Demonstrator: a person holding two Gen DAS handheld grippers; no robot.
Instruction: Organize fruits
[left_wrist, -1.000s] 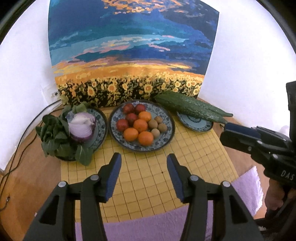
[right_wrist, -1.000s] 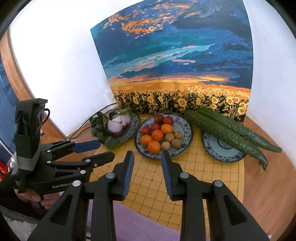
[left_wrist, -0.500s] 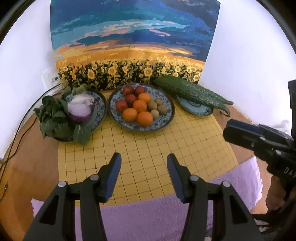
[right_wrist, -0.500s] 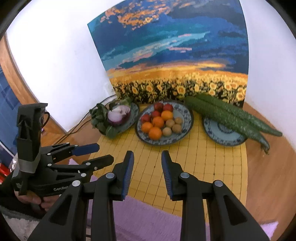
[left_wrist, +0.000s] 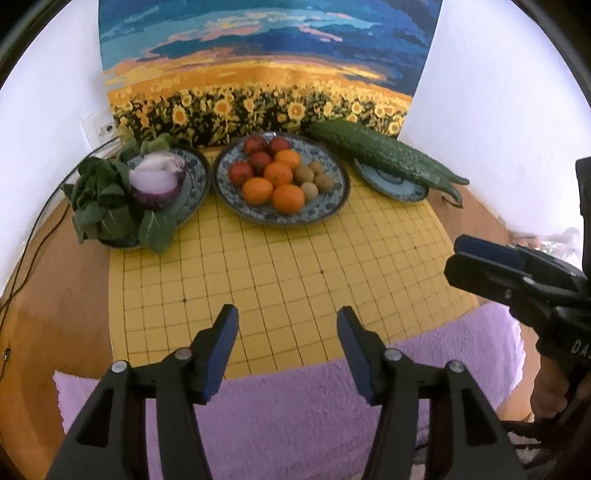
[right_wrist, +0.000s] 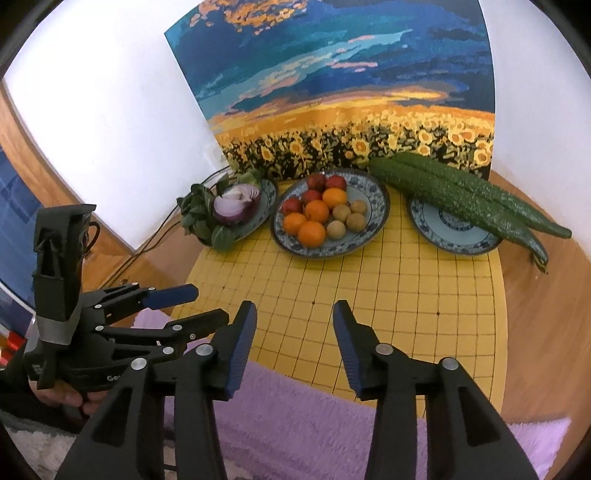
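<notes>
While both hand-held grippers (left_wrist: 287, 319) (right_wrist: 294, 314) spread, gripping nothing, round fruits (left_wrist: 277, 177) crowd the middle plate (left_wrist: 334, 199), no long axis.

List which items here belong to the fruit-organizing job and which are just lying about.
Belongs to the job:
- centre plate
- oranges
- red fruits
- small brown fruits
- left gripper and right gripper, both empty, jaws opening

Just lying about:
- halved red onion and leafy greens on the left plate
- cucumbers across the right plate
- sunflower painting
- purple towel
</notes>
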